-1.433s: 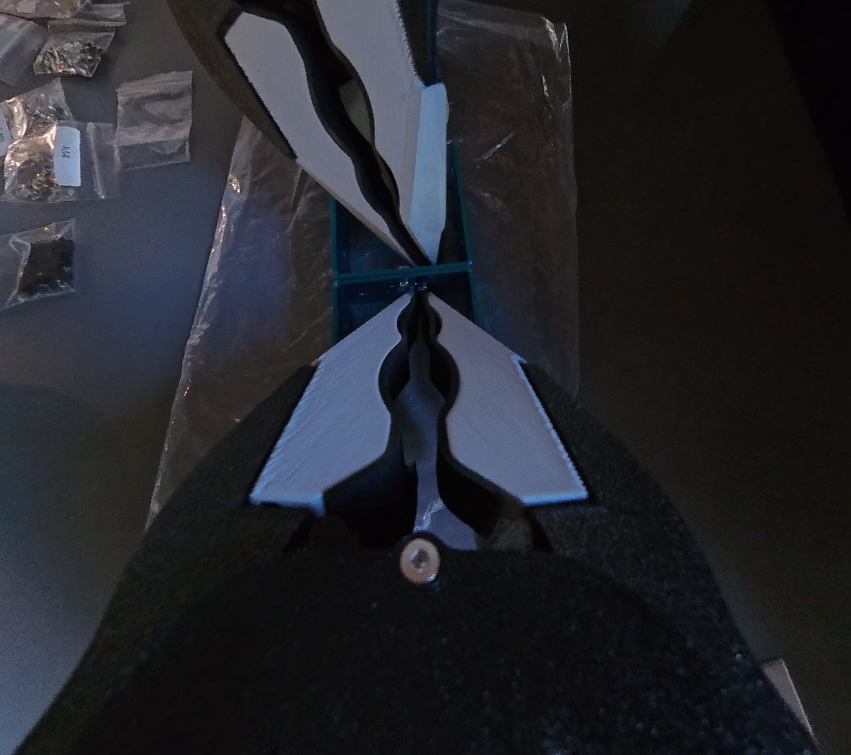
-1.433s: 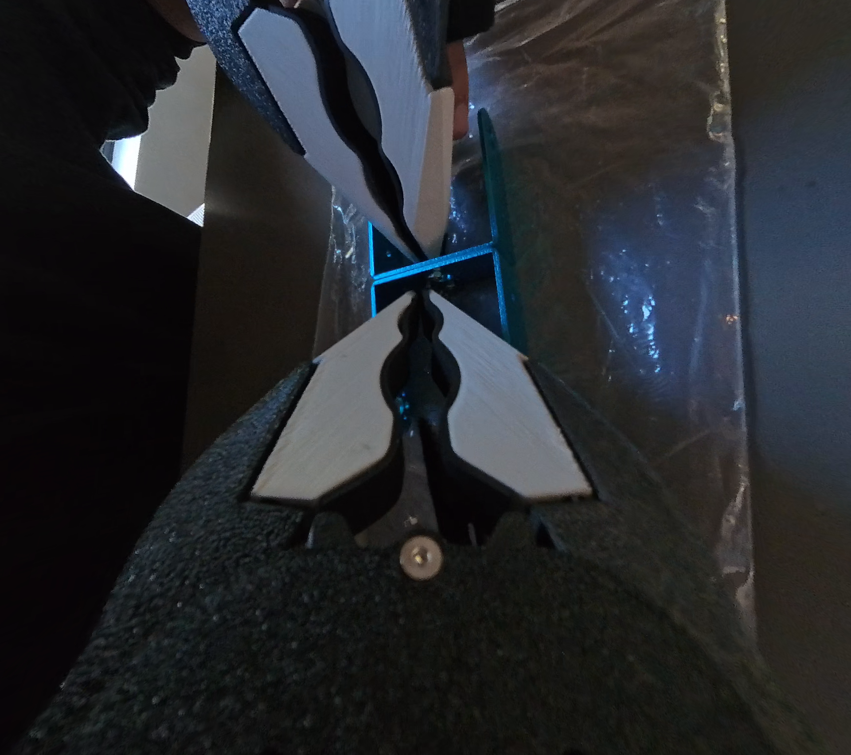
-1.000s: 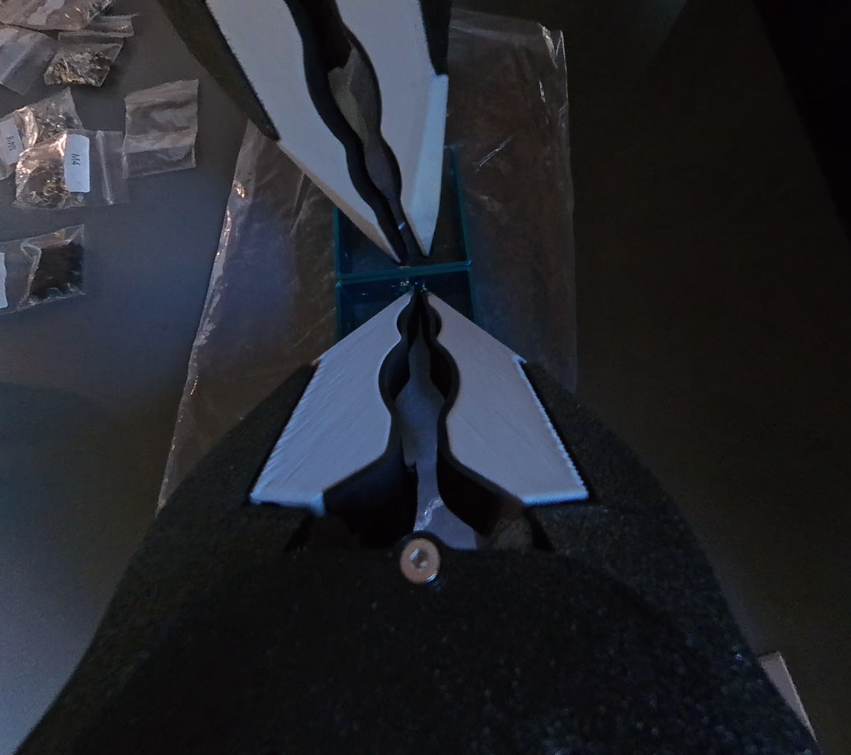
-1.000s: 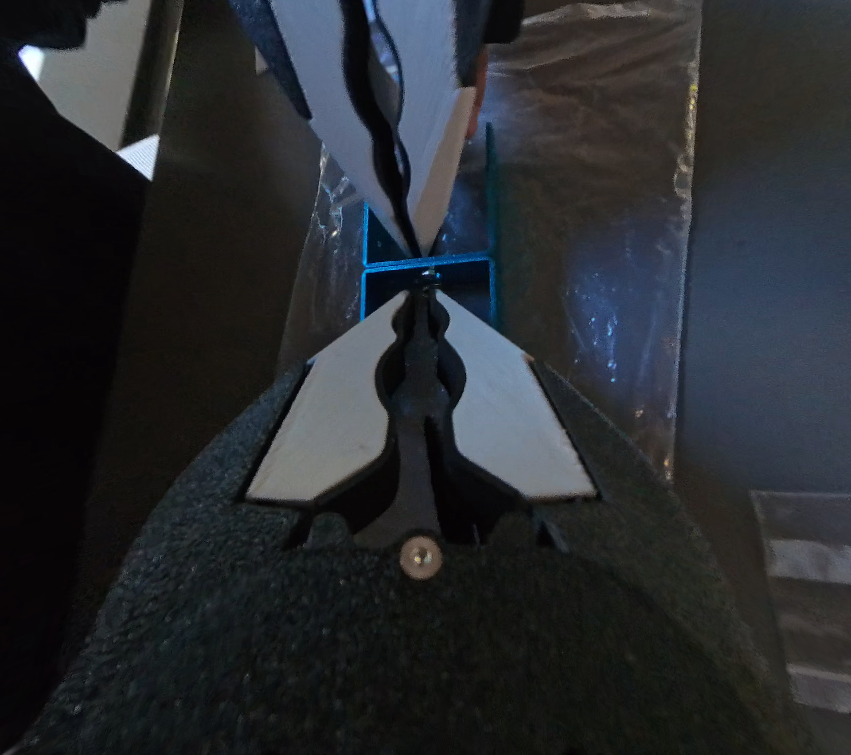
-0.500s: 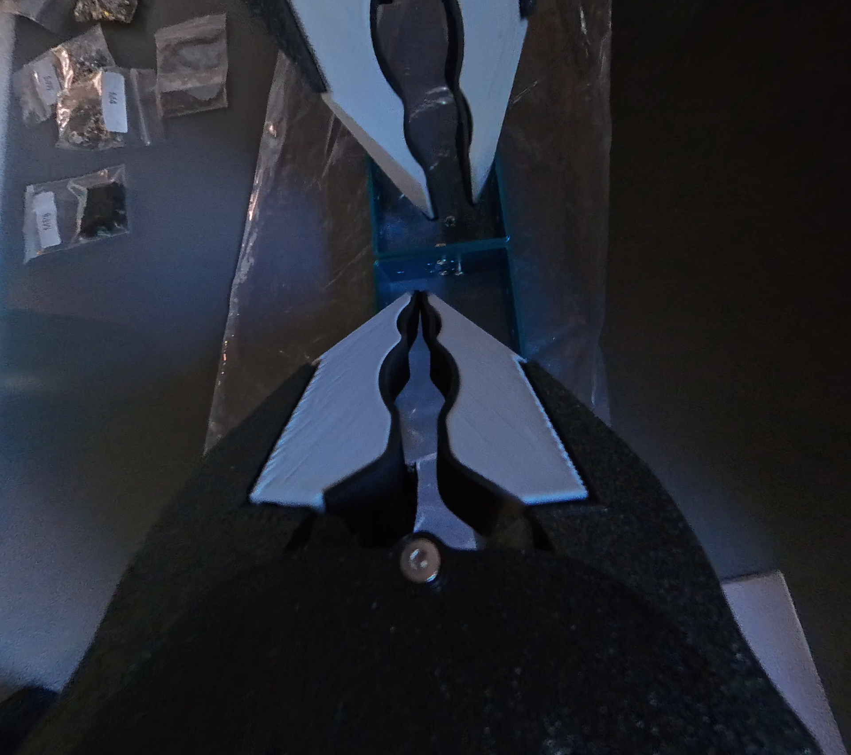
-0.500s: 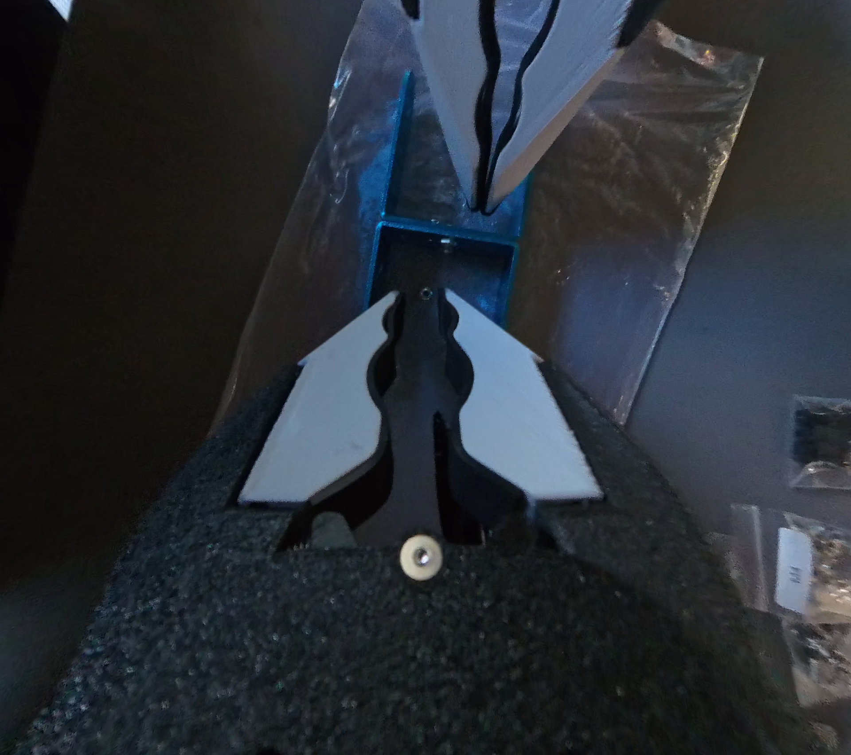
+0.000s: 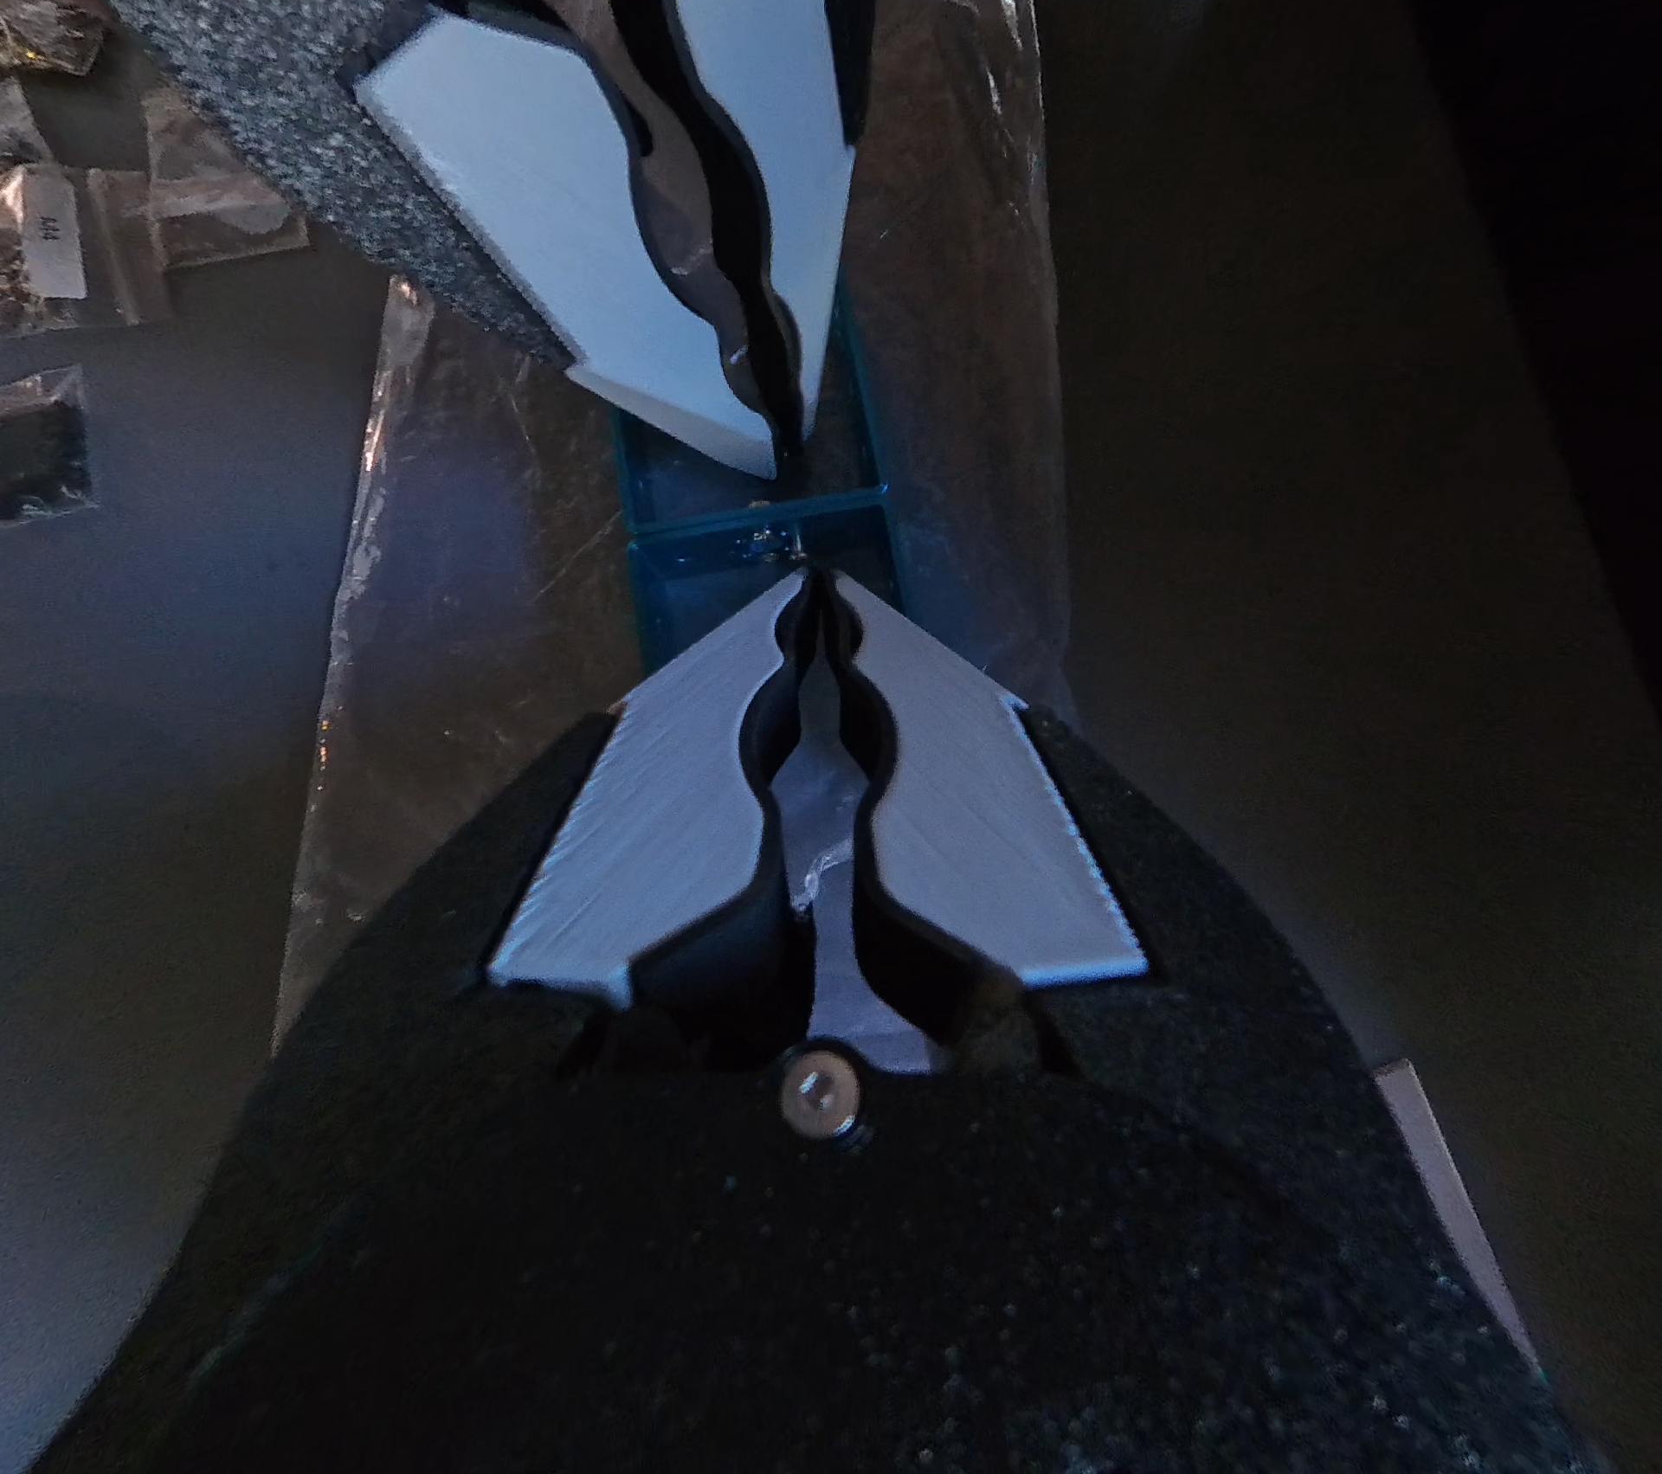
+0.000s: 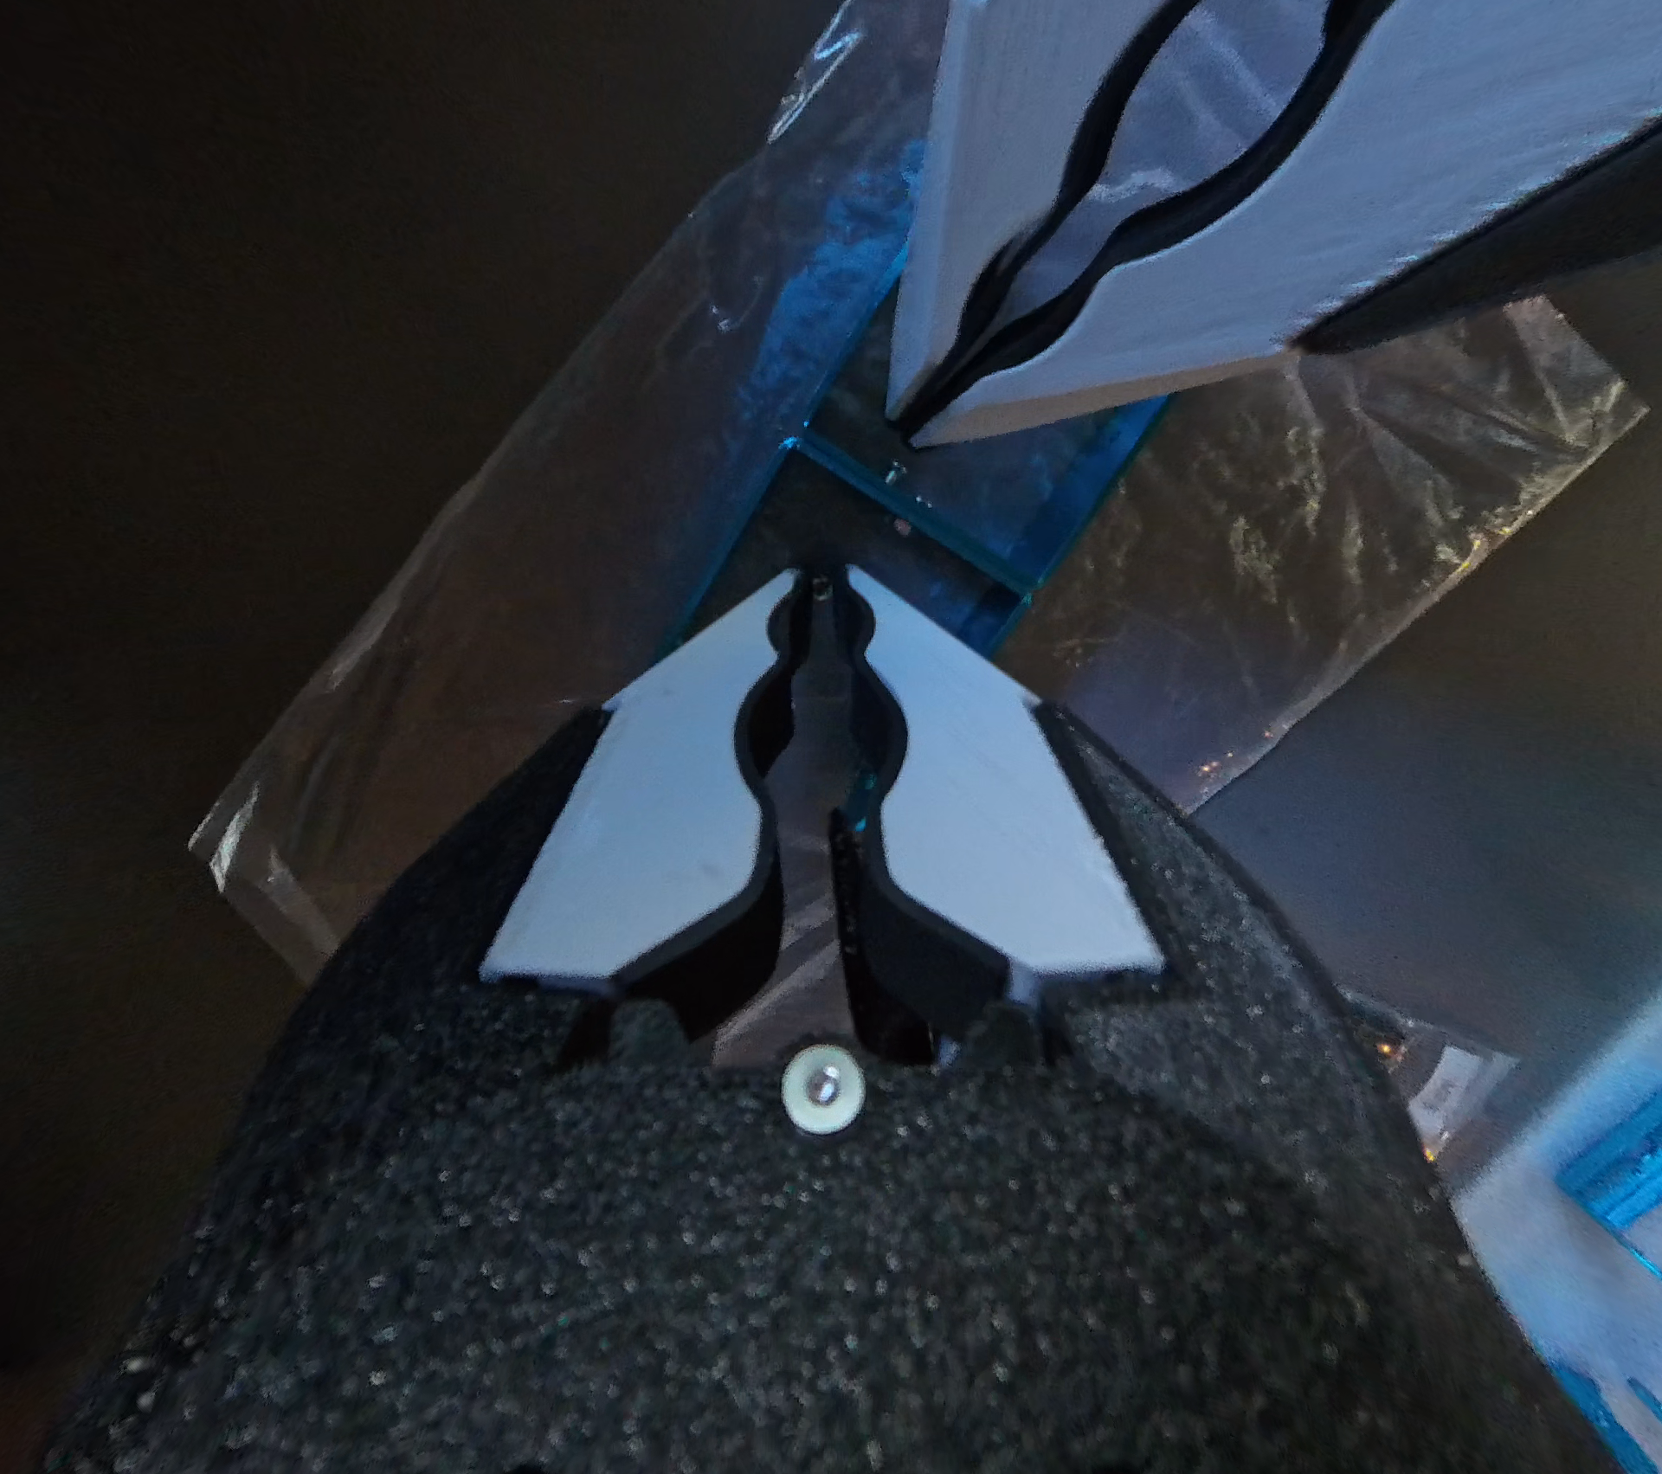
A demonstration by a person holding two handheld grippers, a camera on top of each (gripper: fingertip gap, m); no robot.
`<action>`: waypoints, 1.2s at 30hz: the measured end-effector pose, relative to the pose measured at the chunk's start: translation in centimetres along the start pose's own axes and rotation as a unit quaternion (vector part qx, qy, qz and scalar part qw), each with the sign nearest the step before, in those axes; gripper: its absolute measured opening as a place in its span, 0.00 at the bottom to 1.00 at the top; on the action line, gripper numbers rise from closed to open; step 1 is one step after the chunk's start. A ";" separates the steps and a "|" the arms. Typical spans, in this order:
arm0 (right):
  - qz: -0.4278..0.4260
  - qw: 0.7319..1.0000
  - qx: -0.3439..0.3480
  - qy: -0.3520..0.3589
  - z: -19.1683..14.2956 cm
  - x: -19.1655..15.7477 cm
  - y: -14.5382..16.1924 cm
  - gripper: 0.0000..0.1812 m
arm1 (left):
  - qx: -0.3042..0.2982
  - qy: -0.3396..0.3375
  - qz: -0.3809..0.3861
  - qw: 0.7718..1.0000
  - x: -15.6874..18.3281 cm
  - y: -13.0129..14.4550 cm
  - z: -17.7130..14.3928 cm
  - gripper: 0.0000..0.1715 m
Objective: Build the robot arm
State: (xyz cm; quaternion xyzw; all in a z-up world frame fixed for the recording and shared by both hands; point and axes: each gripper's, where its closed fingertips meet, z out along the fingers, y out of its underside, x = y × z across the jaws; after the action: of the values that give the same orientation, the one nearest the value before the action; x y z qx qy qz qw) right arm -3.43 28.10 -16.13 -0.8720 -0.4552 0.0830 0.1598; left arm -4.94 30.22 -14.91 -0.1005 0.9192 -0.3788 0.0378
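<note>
left gripper (image 7: 817,576) was pinched shut, tips at a tiny screw (image 7: 781,534) on the crossbar of the blue frame (image 7: 755,523) | right gripper (image 8: 820,578) pressed together on a small dark bit, can't tell what | frame sat on a clear plastic bag (image 7: 477,550), little parts bags (image 7: 54,253) off left | I'd reckon tiny steady moves, keep frame braced
</note>
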 end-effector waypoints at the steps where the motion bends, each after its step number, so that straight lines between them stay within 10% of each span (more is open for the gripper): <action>1: -0.002 1.000 0.002 0.001 0.0 0.1 0.0 0.02 | 0.000 0.001 -0.001 1.000 0.0 0.1 0.1 0.00; 36: 0.021 1.000 0.004 -0.003 0.0 -0.5 0.4 0.03 | -0.003 0.002 0.003 1.000 0.2 0.0 0.4 0.00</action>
State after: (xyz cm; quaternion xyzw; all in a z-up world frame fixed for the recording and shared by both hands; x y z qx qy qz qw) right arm -3.48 27.47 -16.28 -0.8804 -0.4371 0.0906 0.1601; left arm -5.08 29.88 -15.20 -0.0972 0.9208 -0.3760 0.0368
